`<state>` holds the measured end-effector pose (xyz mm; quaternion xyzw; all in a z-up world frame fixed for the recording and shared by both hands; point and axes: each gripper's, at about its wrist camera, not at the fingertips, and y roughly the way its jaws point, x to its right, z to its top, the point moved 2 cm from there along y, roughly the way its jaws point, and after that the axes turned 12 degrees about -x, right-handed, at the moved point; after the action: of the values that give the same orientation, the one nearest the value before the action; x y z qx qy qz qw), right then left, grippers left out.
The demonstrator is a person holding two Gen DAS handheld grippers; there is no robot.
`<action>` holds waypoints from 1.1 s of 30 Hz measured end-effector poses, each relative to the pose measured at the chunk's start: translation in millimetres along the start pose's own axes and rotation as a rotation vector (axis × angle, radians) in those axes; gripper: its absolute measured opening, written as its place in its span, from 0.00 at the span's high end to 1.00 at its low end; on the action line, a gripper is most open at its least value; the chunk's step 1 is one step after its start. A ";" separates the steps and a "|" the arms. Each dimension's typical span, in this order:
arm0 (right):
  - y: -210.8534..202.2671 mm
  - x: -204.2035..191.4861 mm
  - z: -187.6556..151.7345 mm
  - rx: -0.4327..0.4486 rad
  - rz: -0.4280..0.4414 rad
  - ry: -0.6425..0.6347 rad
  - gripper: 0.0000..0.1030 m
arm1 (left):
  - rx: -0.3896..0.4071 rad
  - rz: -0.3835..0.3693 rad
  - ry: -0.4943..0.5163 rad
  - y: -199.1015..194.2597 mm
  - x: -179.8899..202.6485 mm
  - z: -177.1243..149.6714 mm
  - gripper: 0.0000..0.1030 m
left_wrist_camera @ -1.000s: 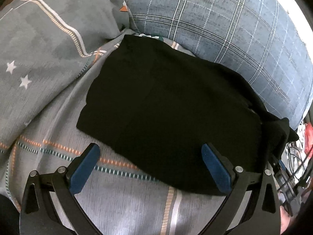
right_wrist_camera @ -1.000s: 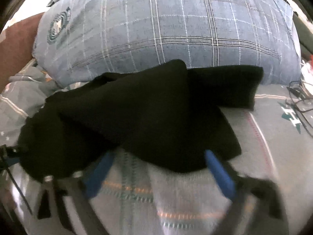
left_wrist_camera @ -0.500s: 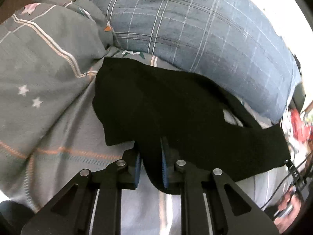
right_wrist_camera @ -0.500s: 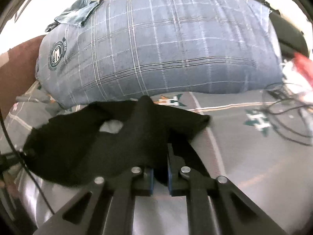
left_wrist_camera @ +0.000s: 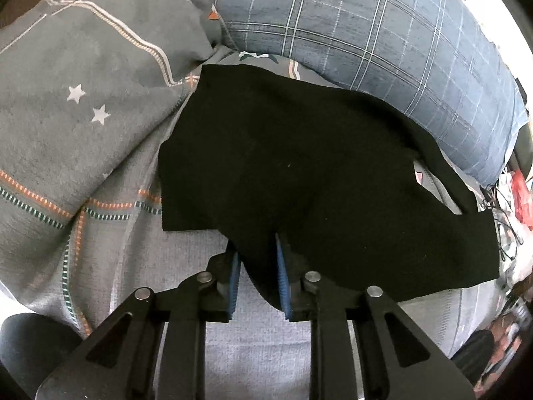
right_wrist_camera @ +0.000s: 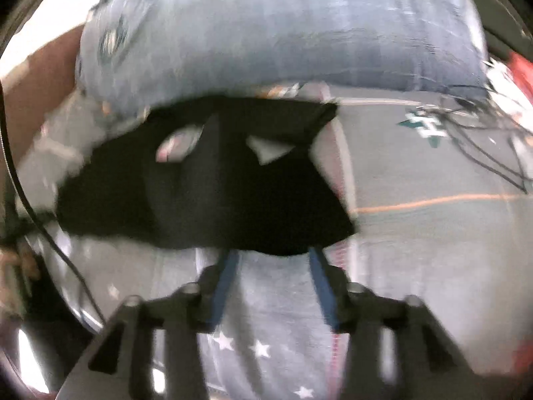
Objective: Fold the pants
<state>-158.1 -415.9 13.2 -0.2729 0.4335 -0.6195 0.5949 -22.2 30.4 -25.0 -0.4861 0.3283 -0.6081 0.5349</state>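
The black pants lie bunched and partly folded on the grey bedsheet, in front of a blue plaid pillow. My left gripper is shut on the near edge of the pants, a fold of black cloth pinched between its blue pads. In the blurred right wrist view the pants lie ahead, and my right gripper is open, its blue fingers apart at the cloth's near hem and not gripping it.
A grey star-patterned quilt is heaped at the left. Black cables and red-and-white clutter lie at the right of the bed. The plaid pillow walls off the far side.
The left gripper closed on the pants' near edge and still holds it, now pulled back and lower. The right gripper, shut on the cloth half a second ago, has opened and is moving.
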 end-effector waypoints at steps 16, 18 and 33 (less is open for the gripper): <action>59.2 17.5 53.9 -0.021 -0.058 0.027 0.96 | 0.000 0.001 -0.027 -7.7 -4.3 -4.5 0.82; 40.0 25.2 51.5 0.035 -0.119 0.040 0.96 | 0.002 0.001 -0.027 -10.1 -4.1 -5.4 0.82; 17.8 43.1 47.0 0.054 -0.222 0.124 0.54 | 0.068 0.076 -0.025 -33.3 -0.3 -12.5 0.55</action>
<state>-115.3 -466.4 12.5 -0.2641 0.4197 -0.7087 0.5019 -45.0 36.2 1.7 -0.4624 0.3192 -0.5919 0.5778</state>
